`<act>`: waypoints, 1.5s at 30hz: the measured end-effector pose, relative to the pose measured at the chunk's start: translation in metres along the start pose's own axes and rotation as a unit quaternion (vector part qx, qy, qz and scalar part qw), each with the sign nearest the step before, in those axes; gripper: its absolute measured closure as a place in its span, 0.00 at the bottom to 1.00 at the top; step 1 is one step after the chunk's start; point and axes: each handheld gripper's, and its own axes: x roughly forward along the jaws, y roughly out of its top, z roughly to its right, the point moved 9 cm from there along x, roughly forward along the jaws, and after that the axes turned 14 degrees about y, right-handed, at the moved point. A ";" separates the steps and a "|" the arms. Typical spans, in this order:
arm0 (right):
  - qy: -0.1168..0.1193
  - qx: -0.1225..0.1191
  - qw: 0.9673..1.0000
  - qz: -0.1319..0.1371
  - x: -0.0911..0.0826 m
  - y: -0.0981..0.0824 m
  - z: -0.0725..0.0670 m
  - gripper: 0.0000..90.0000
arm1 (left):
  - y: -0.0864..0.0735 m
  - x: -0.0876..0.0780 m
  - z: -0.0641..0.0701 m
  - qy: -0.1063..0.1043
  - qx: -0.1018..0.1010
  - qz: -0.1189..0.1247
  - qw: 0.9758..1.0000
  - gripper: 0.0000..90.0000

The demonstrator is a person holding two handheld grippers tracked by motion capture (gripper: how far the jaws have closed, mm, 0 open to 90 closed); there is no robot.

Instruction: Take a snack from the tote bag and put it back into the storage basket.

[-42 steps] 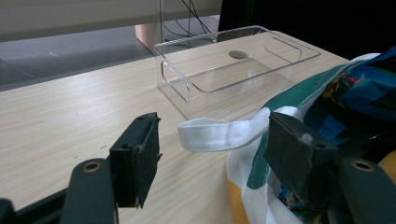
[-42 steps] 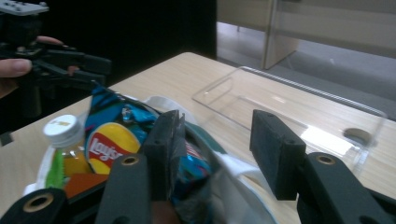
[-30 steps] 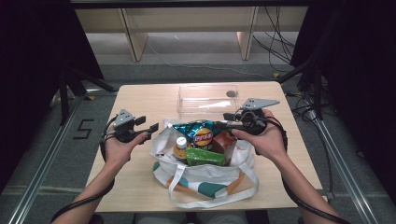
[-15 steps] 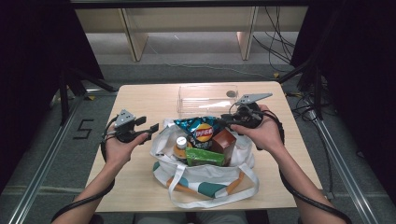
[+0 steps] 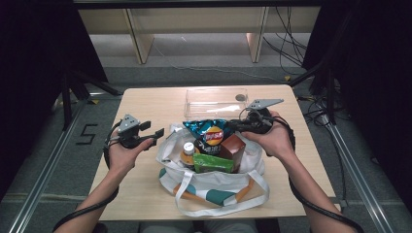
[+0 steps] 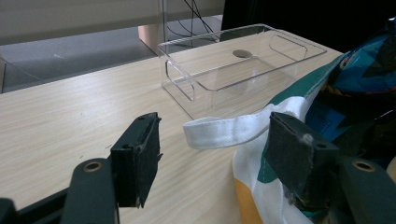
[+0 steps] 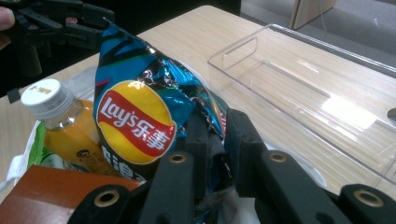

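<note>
At the bag's far right, the right gripper, jaws just closing, pinches the chip bag, seemingly by its edge; lift slowly. Left gripper spread, idle.

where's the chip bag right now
In the high view the chip bag stands at the tote's far side, beside the bottle, pinched by the right gripper.
</note>
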 end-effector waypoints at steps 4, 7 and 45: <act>0.006 -0.021 1.000 -0.012 0.000 -0.001 -0.002 0.95 | 0.000 0.000 0.000 0.001 0.002 0.001 1.000 0.38; -0.007 -0.029 0.999 -0.012 -0.001 -0.002 -0.005 0.99 | -0.001 -0.001 -0.001 0.003 -0.002 0.000 1.000 0.38; -0.051 -0.054 0.985 0.155 -0.028 0.045 -0.025 1.00 | 0.008 -0.002 -0.008 0.004 -0.008 0.022 1.000 0.38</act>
